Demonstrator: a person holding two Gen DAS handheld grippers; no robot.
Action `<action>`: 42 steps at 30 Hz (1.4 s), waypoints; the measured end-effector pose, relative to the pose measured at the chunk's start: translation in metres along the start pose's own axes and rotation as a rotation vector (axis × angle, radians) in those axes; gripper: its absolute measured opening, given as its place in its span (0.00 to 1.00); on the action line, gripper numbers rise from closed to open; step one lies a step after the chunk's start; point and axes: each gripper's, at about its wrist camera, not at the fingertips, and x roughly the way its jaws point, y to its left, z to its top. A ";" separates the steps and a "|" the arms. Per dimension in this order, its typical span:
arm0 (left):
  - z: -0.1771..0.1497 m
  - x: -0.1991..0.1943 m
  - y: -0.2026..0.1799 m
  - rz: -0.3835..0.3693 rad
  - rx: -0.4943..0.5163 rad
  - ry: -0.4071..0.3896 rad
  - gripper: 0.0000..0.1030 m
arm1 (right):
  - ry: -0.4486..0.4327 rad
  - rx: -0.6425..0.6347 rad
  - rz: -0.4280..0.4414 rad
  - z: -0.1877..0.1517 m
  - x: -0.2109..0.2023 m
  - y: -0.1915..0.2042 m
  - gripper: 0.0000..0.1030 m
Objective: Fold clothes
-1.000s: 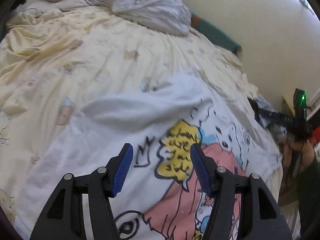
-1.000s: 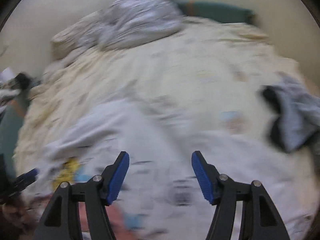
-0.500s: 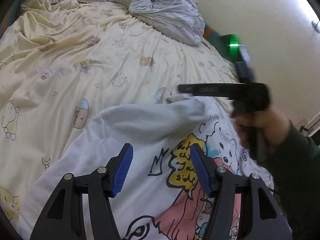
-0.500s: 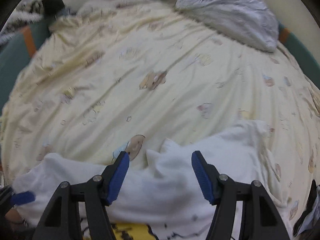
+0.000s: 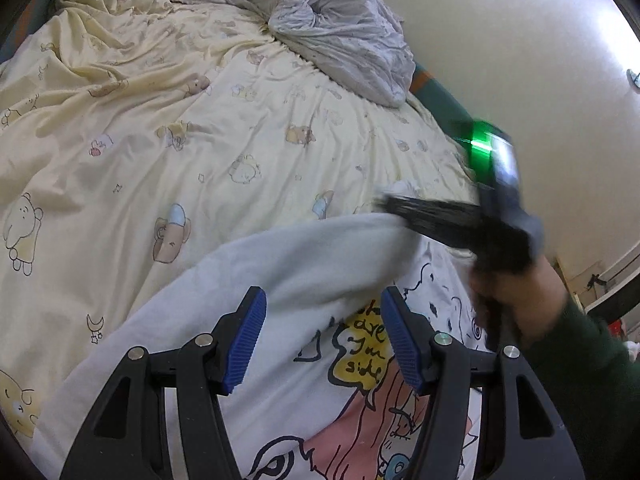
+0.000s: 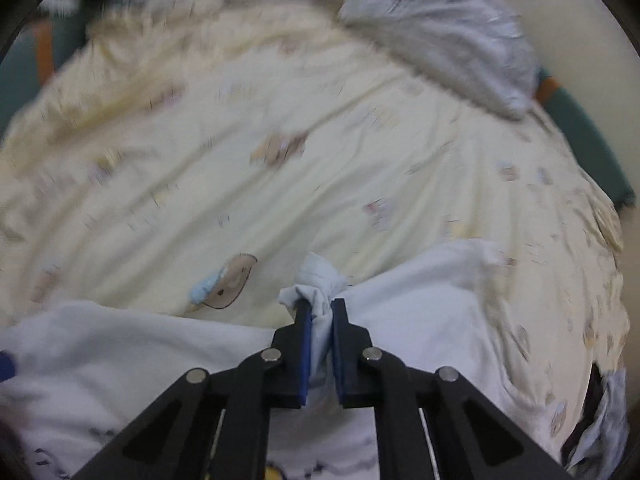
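Shirt (image 5: 280, 360) lies print-up on the bed (image 5: 200, 140). Right gripper (image 6: 320, 308) pinches its bunched far edge; left gripper (image 5: 322, 336) hovers wide above it. That small pinch could slip, spoiling the fold.

1. The wide middle and left of the bed (image 5: 168, 128), covered by a yellow sheet with cartoon prints, lies bare and low with only shallow wrinkles; a gripper could pass freely there.
2. A rumpled grey blanket (image 5: 344, 40) heaps up at the upper centre of the left wrist frame and blocks the far end of the bed.
3. The wall (image 5: 520, 40) closes off the upper right.
4. The white T-shirt (image 5: 288, 264) covers the lower part of both frames.
5. The right gripper (image 6: 320, 316) and the green sleeve (image 5: 588, 376) fill the right side of the left wrist frame, just beside the left gripper (image 5: 322, 336).
6. Dark clothes (image 6: 596, 420) sit at the lower right edge of the right wrist frame.
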 end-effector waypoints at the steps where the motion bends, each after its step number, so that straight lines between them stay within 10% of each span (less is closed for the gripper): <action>1: 0.000 -0.002 0.000 -0.002 0.002 -0.009 0.62 | -0.035 0.027 -0.001 -0.011 -0.016 -0.006 0.08; 8: 0.002 -0.009 -0.002 -0.082 -0.010 -0.032 0.63 | -0.126 0.312 -0.046 -0.141 -0.082 -0.040 0.07; 17: -0.027 0.036 -0.036 -0.009 0.173 0.201 0.63 | 0.068 0.698 -0.049 -0.280 -0.066 -0.082 0.05; 21: -0.037 0.053 -0.036 0.015 0.187 0.289 0.63 | 0.058 0.673 -0.089 -0.277 -0.087 -0.085 0.12; 23: -0.040 0.054 -0.038 0.018 0.199 0.299 0.63 | 0.005 0.623 -0.139 -0.261 -0.106 -0.080 0.43; 26: -0.043 0.057 -0.041 0.023 0.215 0.311 0.63 | -0.120 0.567 -0.177 -0.233 -0.139 -0.075 0.66; 31: -0.047 0.063 -0.043 0.038 0.234 0.345 0.63 | -0.002 0.443 0.041 -0.187 -0.098 -0.060 0.66; 35: -0.049 0.068 -0.044 0.050 0.243 0.370 0.63 | 0.148 0.313 0.021 -0.179 -0.045 -0.040 0.53; 38: -0.051 0.072 -0.042 0.071 0.246 0.386 0.63 | 0.113 0.323 -0.003 -0.183 -0.052 -0.049 0.15; 42: -0.061 0.081 -0.047 0.140 0.327 0.425 0.63 | -0.067 0.443 -0.072 -0.195 -0.119 -0.081 0.13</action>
